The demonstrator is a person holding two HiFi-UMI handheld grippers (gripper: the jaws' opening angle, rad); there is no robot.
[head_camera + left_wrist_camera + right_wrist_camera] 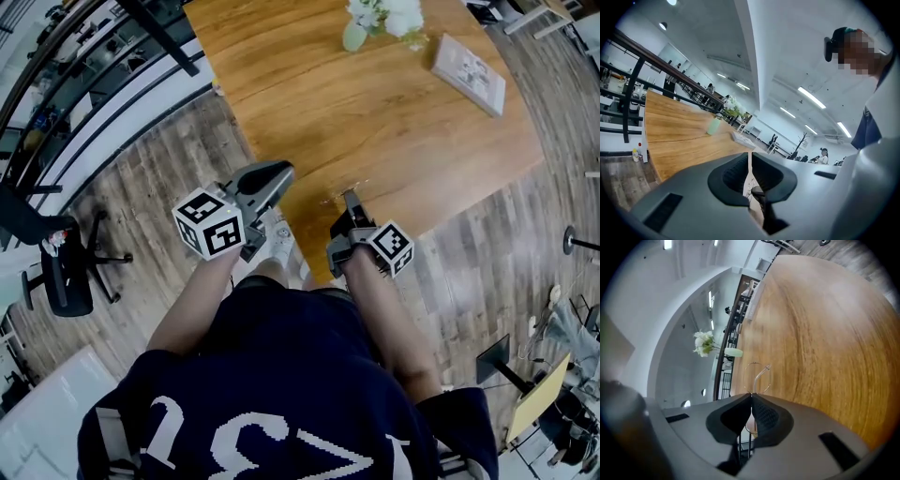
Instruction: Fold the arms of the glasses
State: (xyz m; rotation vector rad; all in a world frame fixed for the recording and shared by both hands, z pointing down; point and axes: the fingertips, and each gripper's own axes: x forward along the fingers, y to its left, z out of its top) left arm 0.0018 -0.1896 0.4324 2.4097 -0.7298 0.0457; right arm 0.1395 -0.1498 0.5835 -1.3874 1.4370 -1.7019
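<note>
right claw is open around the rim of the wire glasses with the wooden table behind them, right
Not open. The right claw is shut on the rim of the wire glasses, with the wooden table behind them. The right gripper view shows it.

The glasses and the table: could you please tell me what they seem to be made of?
Glasses: probably thin metal wire with clear lenses; the rim is hair-fine, see-through inside. Table: wood or wood-look veneer, smooth finish; brown grain lines show.
</note>
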